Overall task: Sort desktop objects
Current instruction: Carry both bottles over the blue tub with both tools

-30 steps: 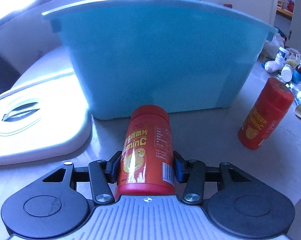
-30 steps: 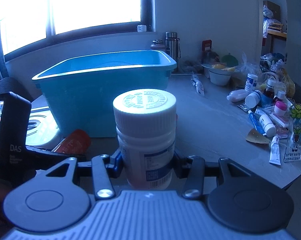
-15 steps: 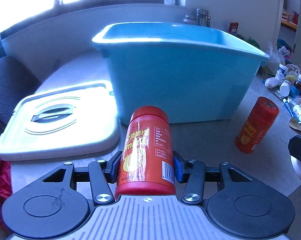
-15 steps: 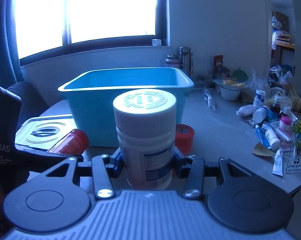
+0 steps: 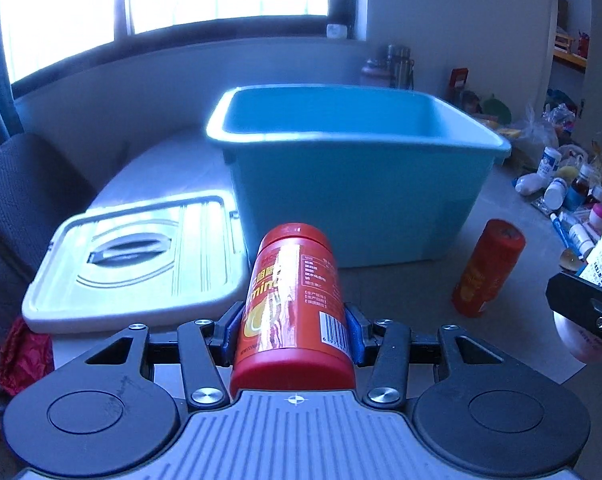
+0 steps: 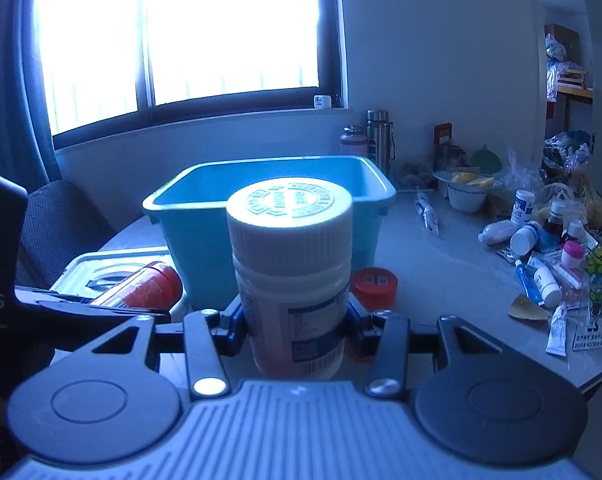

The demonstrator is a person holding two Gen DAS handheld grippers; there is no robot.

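Two grips are recorded: the left gripper (image 5: 293, 334) is clamped on a red vitamin bottle (image 5: 295, 304), the right gripper (image 6: 297, 330) on a white pill bottle (image 6: 293, 276). Only the left view shows the second red bottle (image 5: 487, 268) in full, upright beside the teal bin (image 5: 357, 184). Only the right view shows the medicine clutter (image 6: 549, 248) along the table's right edge. Bare tabletop (image 6: 441, 264) is seen between bin and clutter.

Probably home: cluttered table (image 6: 441, 256), window (image 6: 181, 28)
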